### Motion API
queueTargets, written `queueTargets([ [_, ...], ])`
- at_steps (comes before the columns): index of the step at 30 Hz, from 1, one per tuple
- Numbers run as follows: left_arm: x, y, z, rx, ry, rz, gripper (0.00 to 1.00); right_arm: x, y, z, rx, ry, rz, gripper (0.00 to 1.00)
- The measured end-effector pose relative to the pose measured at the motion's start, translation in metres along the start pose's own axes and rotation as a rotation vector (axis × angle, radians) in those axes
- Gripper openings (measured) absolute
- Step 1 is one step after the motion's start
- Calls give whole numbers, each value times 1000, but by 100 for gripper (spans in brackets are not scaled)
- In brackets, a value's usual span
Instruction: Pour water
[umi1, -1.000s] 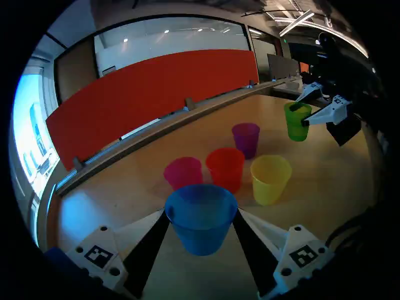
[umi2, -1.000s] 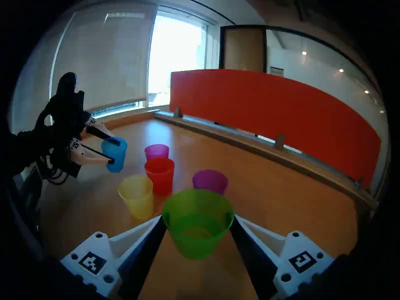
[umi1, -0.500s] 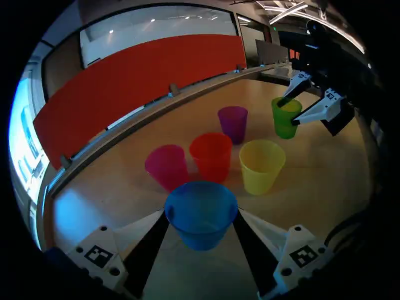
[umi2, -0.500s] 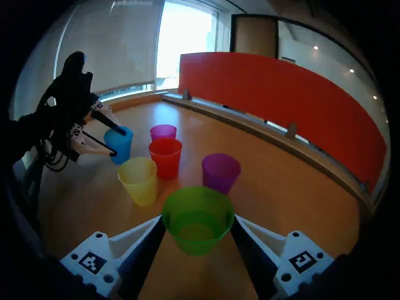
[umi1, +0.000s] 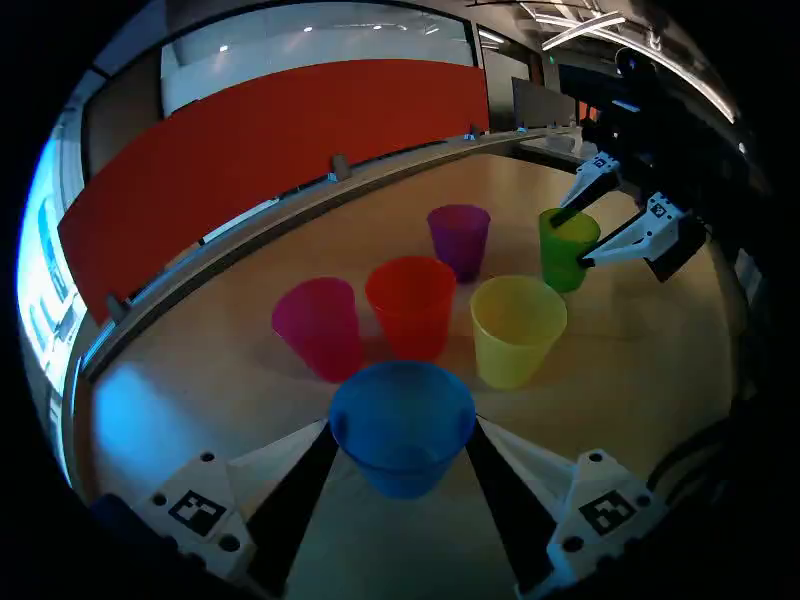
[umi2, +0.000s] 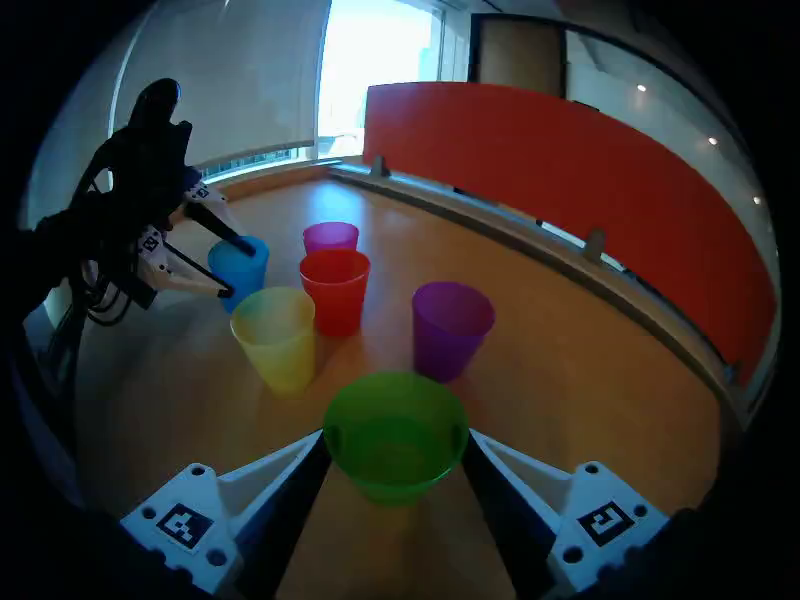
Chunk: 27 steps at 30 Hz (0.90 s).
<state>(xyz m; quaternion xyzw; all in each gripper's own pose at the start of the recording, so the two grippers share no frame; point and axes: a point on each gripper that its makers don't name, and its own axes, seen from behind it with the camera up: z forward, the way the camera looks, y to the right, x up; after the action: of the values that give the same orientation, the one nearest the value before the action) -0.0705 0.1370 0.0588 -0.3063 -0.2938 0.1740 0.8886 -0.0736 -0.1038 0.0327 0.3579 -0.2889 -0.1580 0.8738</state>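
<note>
Fingers (umi1: 300, 490) grip blue cup (umi1: 402, 440) left, green cup (umi2: 395, 450) right (one apiece), wooden table (umi1: 630, 360), red partition (umi1: 250, 150).

Pale wooden tabletop (umi1: 640, 340), edged at twelve o'clock by a long red divider panel (umi1: 270, 140). Bright window (umi2: 375, 60) at twelve in the right gripper view, roller blind (umi2: 240, 80) at eleven.

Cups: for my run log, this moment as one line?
left tool shut on blue cup | right tool shut on green cup | both upright

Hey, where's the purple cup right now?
In the right gripper view the purple cup stands on the table right of the red cup, just beyond the green cup in the right gripper.
</note>
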Motion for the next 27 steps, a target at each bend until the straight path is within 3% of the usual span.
queueTargets([
  [27, -9, -2, 3, -15, -29, -2, 87, -15, -1, 3, -7, -26, 18, 93],
])
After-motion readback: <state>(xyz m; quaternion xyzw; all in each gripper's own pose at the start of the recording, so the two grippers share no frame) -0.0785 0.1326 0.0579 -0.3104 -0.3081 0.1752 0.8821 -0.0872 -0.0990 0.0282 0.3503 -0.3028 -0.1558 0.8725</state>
